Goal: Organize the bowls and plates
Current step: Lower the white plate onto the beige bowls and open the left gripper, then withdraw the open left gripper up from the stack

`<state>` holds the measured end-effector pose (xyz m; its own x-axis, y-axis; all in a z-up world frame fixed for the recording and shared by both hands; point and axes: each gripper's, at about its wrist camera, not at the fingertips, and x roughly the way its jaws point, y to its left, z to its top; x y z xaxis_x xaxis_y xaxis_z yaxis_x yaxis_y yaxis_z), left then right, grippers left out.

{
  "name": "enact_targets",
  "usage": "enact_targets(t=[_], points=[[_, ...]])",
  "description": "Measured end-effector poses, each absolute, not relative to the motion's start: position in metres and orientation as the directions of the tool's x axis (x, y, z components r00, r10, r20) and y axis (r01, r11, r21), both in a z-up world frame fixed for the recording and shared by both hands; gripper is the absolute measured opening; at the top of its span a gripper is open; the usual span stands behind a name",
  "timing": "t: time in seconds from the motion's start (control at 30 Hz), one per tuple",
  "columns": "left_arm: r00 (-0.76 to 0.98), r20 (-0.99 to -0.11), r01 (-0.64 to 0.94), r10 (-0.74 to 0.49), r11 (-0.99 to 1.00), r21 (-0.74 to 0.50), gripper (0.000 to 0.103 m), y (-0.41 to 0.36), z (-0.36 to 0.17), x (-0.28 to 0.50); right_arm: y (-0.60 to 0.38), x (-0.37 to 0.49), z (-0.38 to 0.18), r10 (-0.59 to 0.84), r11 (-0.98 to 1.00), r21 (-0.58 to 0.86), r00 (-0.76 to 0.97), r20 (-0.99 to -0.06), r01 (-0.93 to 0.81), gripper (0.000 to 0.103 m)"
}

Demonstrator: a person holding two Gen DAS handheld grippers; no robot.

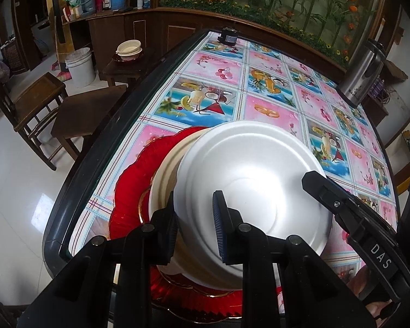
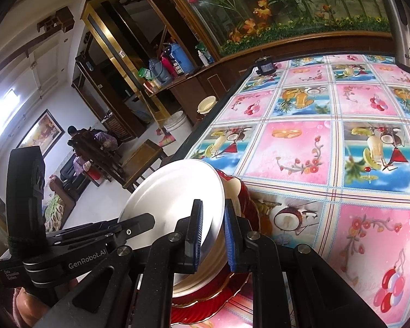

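**Both grippers pinch one white bowl at the table's near corner**

Blue pads first, right up against the lens: the left gripper [image 1: 196, 227] has its jaws narrowed onto the rim of the white bowl [image 1: 248, 180], one finger inside the wall, one outside. From the other camera, the right gripper [image 2: 213, 235] does the same on the opposite side of that rim, so two pinches share one bowl.

That bowl sits tilted on top of a stack of cream bowls [image 1: 164, 180], and the stack stands on a red plate [image 1: 131, 188] with a scalloped, gold-lined edge. Whether the white bowl is lifted clear of the stack or leaning on it, I cannot tell.

Handling, as a judgement: it looks like thin moulded plastic or melamine, light, stiff enough to hold by the rim, glossy and likely slick under the pads. A rim pinch is the sensible hold; the smooth wall offers nothing else. Nested bowls may stick, so the one beneath could ride up with it.

Room next. The red plate lies close to the table [image 1: 273, 109] corner, its edge near the dark rim of the table on the left, with chairs [image 1: 35, 101] and bare floor beyond. Away from that corner the patterned tablecloth is open, apart from a steel kettle [image 1: 360, 76] far right and a small black box [image 1: 228, 36] at the far edge. Another bowl stack [image 1: 129, 50] waits on a side table.
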<state>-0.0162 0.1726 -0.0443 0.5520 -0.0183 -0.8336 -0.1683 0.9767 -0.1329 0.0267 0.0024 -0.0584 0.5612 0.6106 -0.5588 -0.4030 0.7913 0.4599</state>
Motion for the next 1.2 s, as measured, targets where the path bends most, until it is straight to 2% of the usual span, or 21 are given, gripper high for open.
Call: enact_targets(t=[0.3,0.4,0.5,0.57,0.6,0.63,0.67,0.73,0.83,0.93,1.2], points=[[0.556,-0.831,-0.173,0.009,0.979,-0.104,0.021,0.175,-0.044,-0.021,0.016,0.018,-0.055,0.583,0.812,0.383,0.58,-0.569,-0.44,0.017],[0.572,-0.818,-0.18,0.059,0.982,-0.055,0.023,0.174,-0.042,-0.027,0.018,0.016,-0.053,0.575,0.817,0.357,0.587,-0.571,-0.453,0.017],[0.585,-0.804,-0.195,0.107,0.981,-0.012,0.024,0.175,-0.039,-0.03,0.019,0.014,-0.052,0.558,0.828,0.324,0.604,-0.57,-0.458,0.028],[0.593,-0.797,-0.203,0.116,0.979,-0.008,0.026,0.177,-0.038,-0.033,0.018,0.011,-0.051,0.548,0.833,0.305,0.616,-0.566,-0.461,0.03],[0.601,-0.79,-0.206,0.121,0.979,-0.006,0.028,0.177,-0.036,-0.035,0.017,0.01,-0.05,0.547,0.834,0.301,0.619,-0.563,-0.462,0.03],[0.611,-0.78,-0.212,0.136,0.977,0.004,0.038,0.177,-0.035,-0.037,0.016,0.011,-0.05,0.546,0.835,0.3,0.623,-0.561,-0.462,0.03],[0.62,-0.77,-0.218,0.15,0.976,0.014,0.053,0.176,-0.033,-0.039,0.014,0.01,-0.049,0.544,0.836,0.298,0.628,-0.557,-0.46,0.03],[0.649,-0.739,-0.227,0.18,0.973,0.038,0.065,0.174,-0.027,-0.044,0.01,0.009,-0.049,0.541,0.839,0.3,0.633,-0.553,-0.454,0.031],[0.693,-0.682,-0.241,0.231,0.967,0.083,0.066,0.169,-0.016,-0.052,0.004,0.009,-0.049,0.538,0.841,0.309,0.637,-0.552,-0.443,0.031],[0.722,-0.641,-0.245,0.261,0.963,0.115,0.081,0.163,-0.007,-0.055,0.0,0.007,-0.05,0.539,0.841,0.319,0.638,-0.55,-0.436,0.033],[0.753,-0.599,-0.258,0.272,0.96,0.111,0.082,0.153,0.01,-0.057,0.0,-0.004,-0.045,0.546,0.837,0.311,0.641,-0.539,-0.451,0.033]])
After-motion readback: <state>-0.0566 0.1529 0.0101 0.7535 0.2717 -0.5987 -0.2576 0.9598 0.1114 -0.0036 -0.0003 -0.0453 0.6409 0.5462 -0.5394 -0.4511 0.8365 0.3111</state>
